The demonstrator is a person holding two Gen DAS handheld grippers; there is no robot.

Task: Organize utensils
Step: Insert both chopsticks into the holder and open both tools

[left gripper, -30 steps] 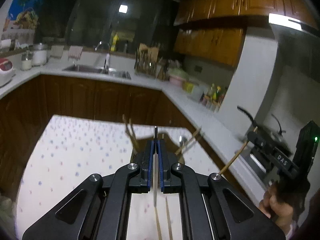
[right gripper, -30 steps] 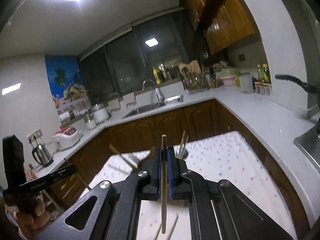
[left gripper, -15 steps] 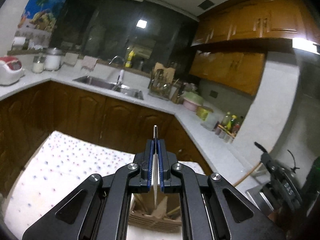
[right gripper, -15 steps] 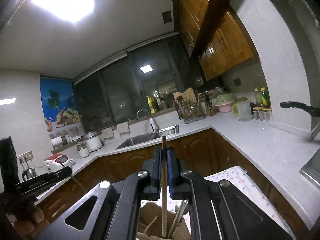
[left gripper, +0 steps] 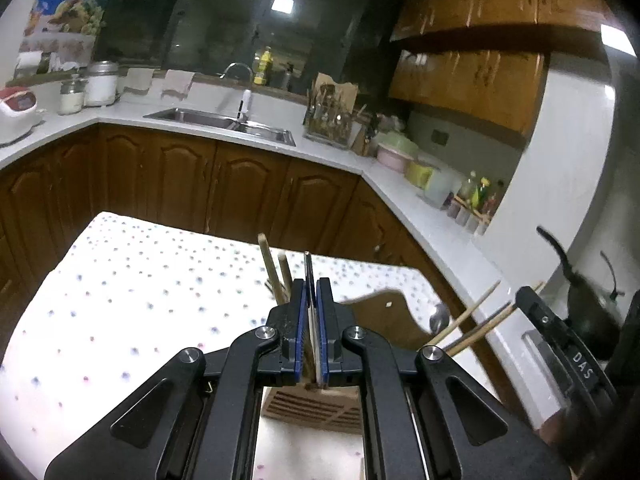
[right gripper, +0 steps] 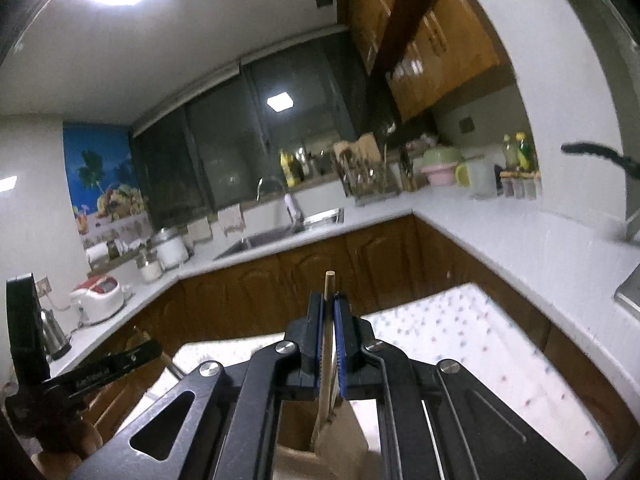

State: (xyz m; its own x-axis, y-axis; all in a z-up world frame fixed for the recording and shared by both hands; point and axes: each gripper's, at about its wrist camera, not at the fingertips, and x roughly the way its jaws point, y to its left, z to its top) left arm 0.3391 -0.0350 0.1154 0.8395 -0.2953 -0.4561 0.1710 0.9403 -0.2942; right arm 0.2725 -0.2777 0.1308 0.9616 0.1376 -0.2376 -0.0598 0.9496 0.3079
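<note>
My left gripper (left gripper: 311,292) is shut on a thin metal utensil handle (left gripper: 308,270) that stands upright over a brown wooden utensil holder (left gripper: 316,404). Wooden chopsticks (left gripper: 269,261) rise from the holder just left of my fingers, and more chopsticks (left gripper: 466,320) and a spoon (left gripper: 439,315) lean out to the right. My right gripper (right gripper: 328,308) is shut on a wooden chopstick (right gripper: 329,280) whose lower end dips into the holder (right gripper: 340,432). The right gripper shows in the left wrist view (left gripper: 560,340), and the left gripper shows in the right wrist view (right gripper: 92,368).
The holder stands on a table with a white dotted cloth (left gripper: 120,300). Brown cabinets and a white counter (left gripper: 420,216) with a sink (left gripper: 220,120) wrap around behind. A dark pan (left gripper: 584,312) sits on the stove at the right.
Both grippers rose and tilted up half a second ago, then came back down over the holder. Each still holds its utensil, now lowered into the holder.
</note>
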